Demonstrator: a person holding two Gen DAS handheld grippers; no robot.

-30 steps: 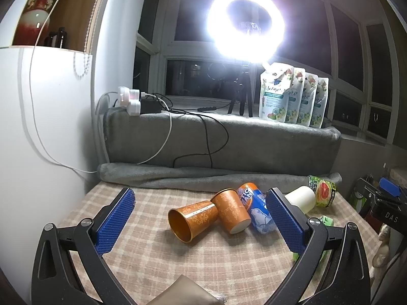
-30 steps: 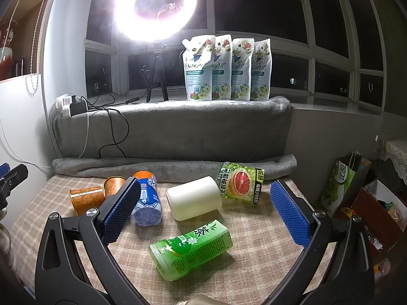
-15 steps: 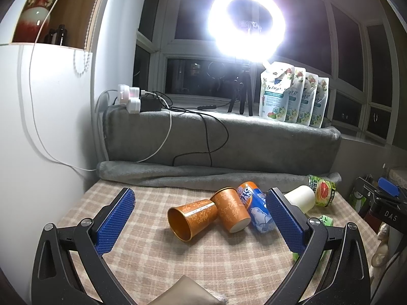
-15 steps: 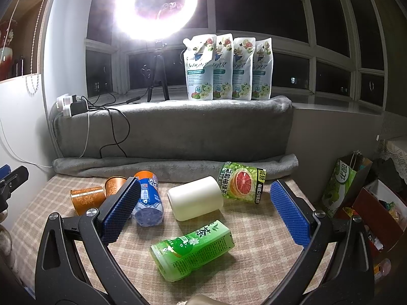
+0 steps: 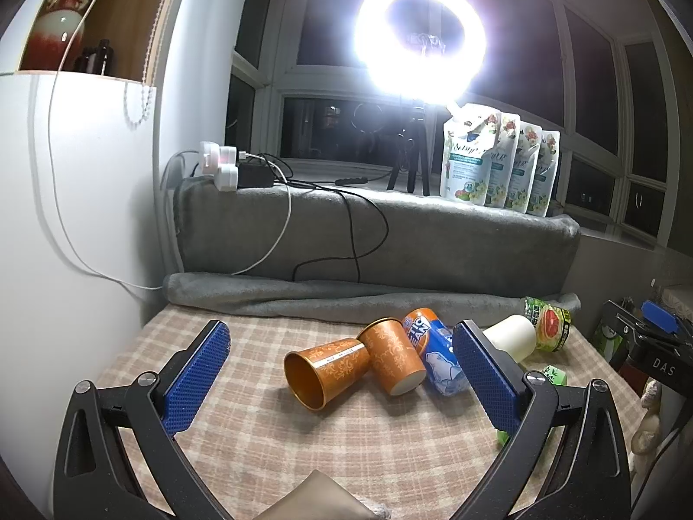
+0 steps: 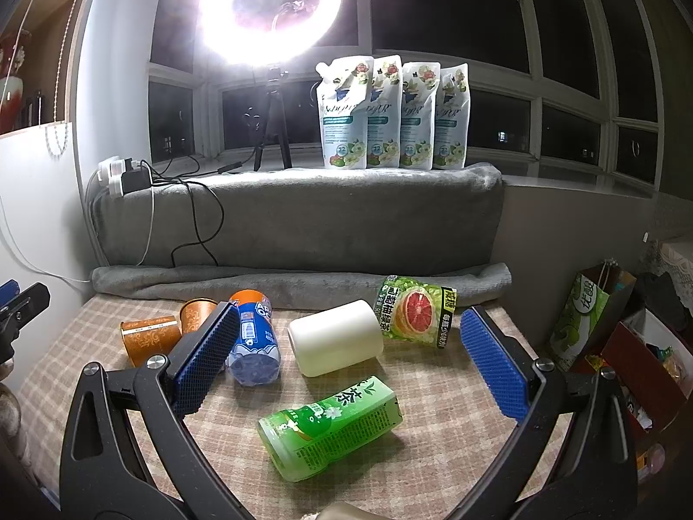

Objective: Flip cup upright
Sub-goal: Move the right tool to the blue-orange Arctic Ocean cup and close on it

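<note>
Several cups lie on their sides on the checked tablecloth (image 5: 338, 442). An orange patterned cup (image 5: 327, 372) lies mouth toward me, touching a second orange cup (image 5: 392, 362); both also show in the right wrist view, the first (image 6: 149, 340) and the second (image 6: 195, 314). A blue-orange cup (image 5: 437, 357) (image 6: 253, 342), a white cup (image 6: 335, 344) (image 5: 511, 338), a grapefruit-print cup (image 6: 413, 314) and a green tea cup (image 6: 331, 427) lie nearby. My left gripper (image 5: 342, 383) is open, above and in front of the orange cups. My right gripper (image 6: 346, 366) is open, framing the white and green cups.
A grey blanket roll (image 6: 303, 281) and padded ledge (image 5: 377, 234) bound the table's far side, with cables and plugs (image 5: 225, 167). Refill pouches (image 6: 392, 112) and a ring light (image 5: 424, 34) stand behind. A white cabinet (image 5: 65, 260) is left; bags (image 6: 593, 316) are right.
Both grippers stay open with only slight drift; the left view has shifted marginally. The cups have not moved.
</note>
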